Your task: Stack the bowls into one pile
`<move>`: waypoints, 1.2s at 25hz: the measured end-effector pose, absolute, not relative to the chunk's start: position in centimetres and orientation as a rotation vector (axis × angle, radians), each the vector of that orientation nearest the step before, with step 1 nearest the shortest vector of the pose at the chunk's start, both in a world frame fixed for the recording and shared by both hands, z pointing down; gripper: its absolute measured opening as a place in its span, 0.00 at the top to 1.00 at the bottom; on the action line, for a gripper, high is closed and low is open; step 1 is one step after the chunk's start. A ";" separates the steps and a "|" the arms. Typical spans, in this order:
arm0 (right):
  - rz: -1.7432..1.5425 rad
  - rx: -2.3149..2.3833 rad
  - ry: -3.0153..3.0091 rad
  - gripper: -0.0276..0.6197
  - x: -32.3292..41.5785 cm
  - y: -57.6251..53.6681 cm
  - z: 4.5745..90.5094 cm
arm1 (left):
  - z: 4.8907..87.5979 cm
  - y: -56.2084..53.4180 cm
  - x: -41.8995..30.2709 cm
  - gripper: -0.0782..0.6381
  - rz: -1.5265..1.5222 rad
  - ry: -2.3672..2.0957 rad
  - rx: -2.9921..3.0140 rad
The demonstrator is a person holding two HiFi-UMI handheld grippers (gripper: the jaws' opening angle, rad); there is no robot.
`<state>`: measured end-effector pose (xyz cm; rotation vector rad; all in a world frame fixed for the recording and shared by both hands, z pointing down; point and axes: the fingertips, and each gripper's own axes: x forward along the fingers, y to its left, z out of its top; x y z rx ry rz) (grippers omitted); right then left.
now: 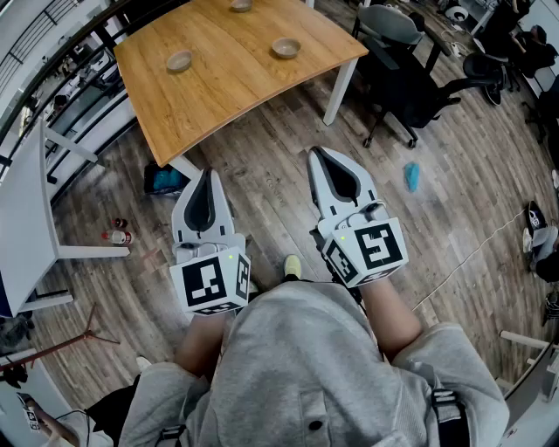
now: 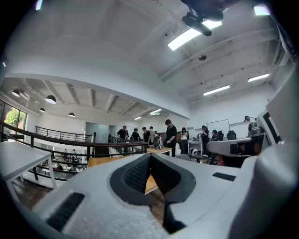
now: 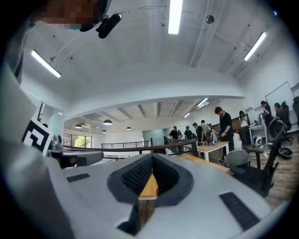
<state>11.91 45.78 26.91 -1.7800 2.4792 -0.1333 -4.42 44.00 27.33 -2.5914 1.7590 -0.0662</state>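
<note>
Left tool (image 1: 207, 173) and right tool (image 1: 316, 154) are hanging closed, empty, well short of the bench (image 1: 236, 100); I'd be opening one before nearing a bowl (image 1: 179, 61).

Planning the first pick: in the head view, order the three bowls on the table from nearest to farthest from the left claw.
1. Left bowl, straight ahead of the left claw.
2. Right bowl, off to the right.
3. Far bowl, cut by the picture's top edge.

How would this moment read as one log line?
bowls: apart on table | left hand-held gripper: shut, empty | right hand-held gripper: shut, empty
</note>
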 end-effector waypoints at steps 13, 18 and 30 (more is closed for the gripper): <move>-0.284 -1.751 2.432 0.92 13.5 44.4 28.5 | 27.7 43.3 -3.8 0.87 -0.108 1.809 -2.558; -0.290 -1.700 2.444 0.92 13.1 43.8 28.3 | 27.4 42.9 -4.2 0.87 -0.110 1.833 -2.537; -0.251 -1.600 2.481 0.92 11.6 43.3 27.7 | 26.4 43.2 -4.0 0.87 -0.098 1.839 -2.502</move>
